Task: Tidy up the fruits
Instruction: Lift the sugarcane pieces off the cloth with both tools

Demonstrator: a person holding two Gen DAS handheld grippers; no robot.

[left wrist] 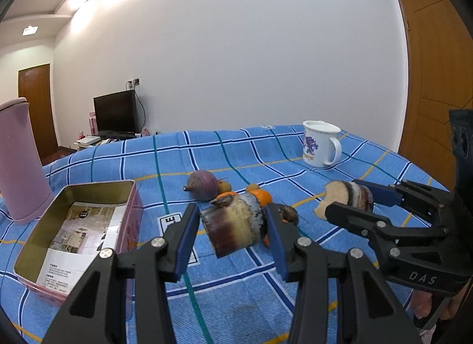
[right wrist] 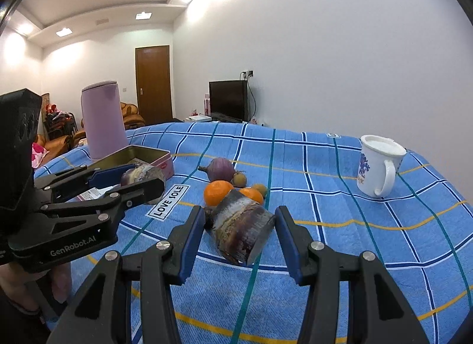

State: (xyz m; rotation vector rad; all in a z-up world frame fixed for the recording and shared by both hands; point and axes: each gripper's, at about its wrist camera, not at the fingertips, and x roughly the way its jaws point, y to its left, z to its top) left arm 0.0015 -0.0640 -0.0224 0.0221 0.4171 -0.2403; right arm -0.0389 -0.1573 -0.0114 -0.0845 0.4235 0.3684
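Now cane piece (left wrist: 235,225) between left claw (left wrist: 233,236) pads

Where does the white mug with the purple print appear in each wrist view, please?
Left wrist: white mug upper right of centre, handle facing right, on the far cloth.
Right wrist: mug far right, mid-height.
Shared landmark: the purple round fruit beside the oranges.
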